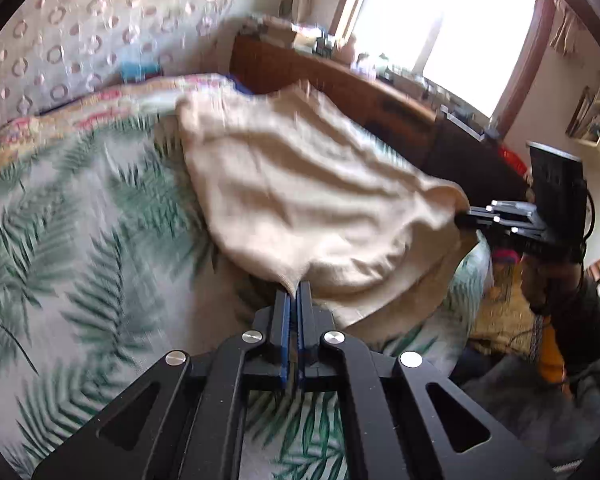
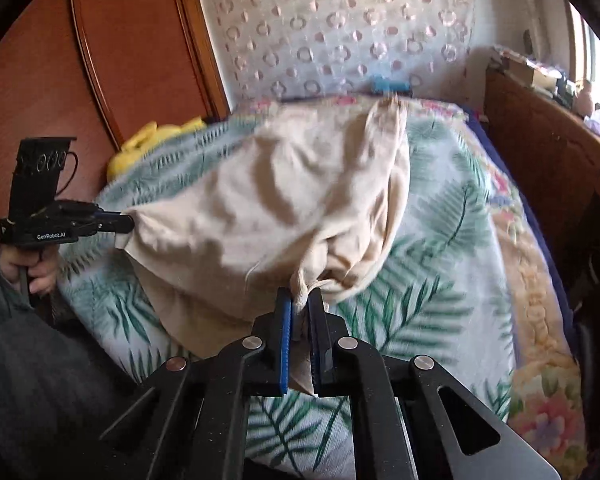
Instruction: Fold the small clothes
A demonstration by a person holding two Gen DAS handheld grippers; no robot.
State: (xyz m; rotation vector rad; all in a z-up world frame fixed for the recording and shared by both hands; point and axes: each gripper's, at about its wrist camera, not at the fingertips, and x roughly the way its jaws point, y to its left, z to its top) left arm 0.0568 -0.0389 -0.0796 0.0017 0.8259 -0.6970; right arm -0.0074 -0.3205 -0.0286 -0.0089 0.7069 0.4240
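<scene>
Left wrist view: we see the left gripper [image 1: 296,292] clenched on an edge of the cream garment [image 1: 300,188], which hangs over the leaf-print bedspread [image 1: 80,240].

Right wrist view: the right gripper [image 2: 300,308] pinches a bunched edge of that garment, stretched between both grippers.

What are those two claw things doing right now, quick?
Left gripper: closed, pinching an edge of the beige garment.
Right gripper: closed on a bunched corner of the same garment, lifted over the bed.
</scene>
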